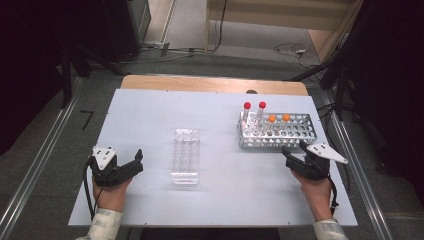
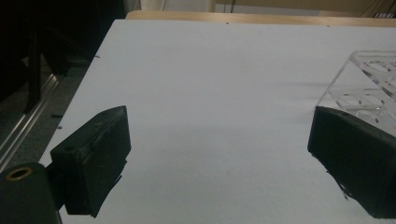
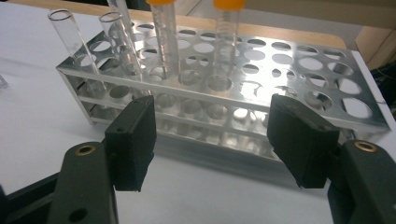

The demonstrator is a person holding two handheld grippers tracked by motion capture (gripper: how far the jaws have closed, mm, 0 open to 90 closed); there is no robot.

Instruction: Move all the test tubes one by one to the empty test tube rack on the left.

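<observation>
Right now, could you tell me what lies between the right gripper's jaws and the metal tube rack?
Nothing: in the right gripper view, a short bare strip of white table separates the open right gripper from the metal rack.

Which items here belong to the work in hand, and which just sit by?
In play: right gripper, fingers open; metal test-tube rack; orange-capped tubes; red-capped tubes.
Sitting by: clear plastic rack; left gripper, open; white table.

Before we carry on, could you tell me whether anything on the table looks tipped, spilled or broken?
Nothing stands out. The metal rack sits flat with its capped tubes upright, the clear tray lies flat mid-table, and no spill shows on the table. Both grippers, left and right, hold nothing.
</observation>
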